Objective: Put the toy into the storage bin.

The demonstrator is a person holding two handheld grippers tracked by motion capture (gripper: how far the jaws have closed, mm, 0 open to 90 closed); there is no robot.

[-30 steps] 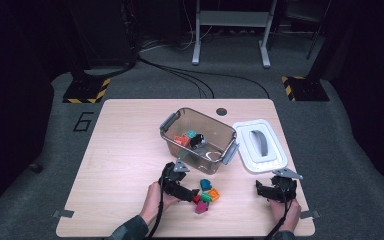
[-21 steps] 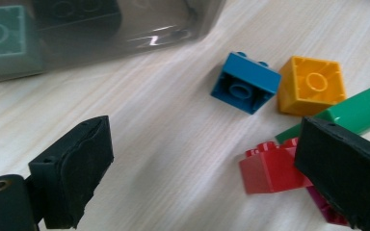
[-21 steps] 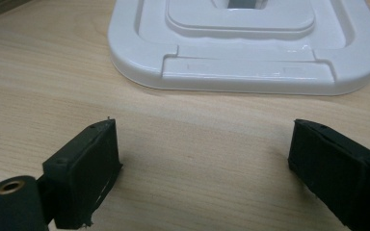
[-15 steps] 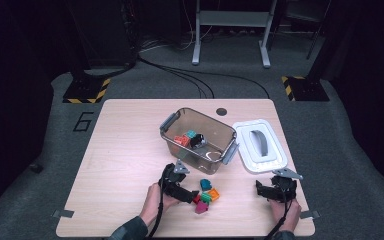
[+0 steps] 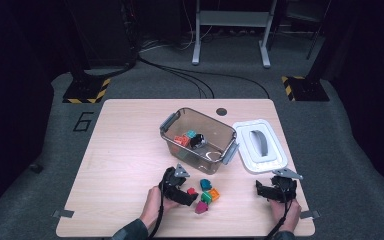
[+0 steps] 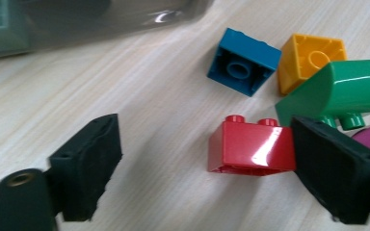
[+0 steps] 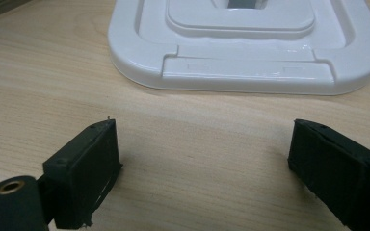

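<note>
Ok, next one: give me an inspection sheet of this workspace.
Surface: light wooden table, number 6 on the floor beside it.
Job's things: red brick, blue brick, orange brick, green piece, purple piece loose on the table; clear bin open, some pieces inside.
Clutter: white lid lying beside the bin.
Grippers: left gripper jaws have just been closing, red brick between them against one jaw, not clamped; right gripper open, nothing between.
Cables: black cables on the floor behind.
Surroundings: dark room, striped stand bases.
</note>
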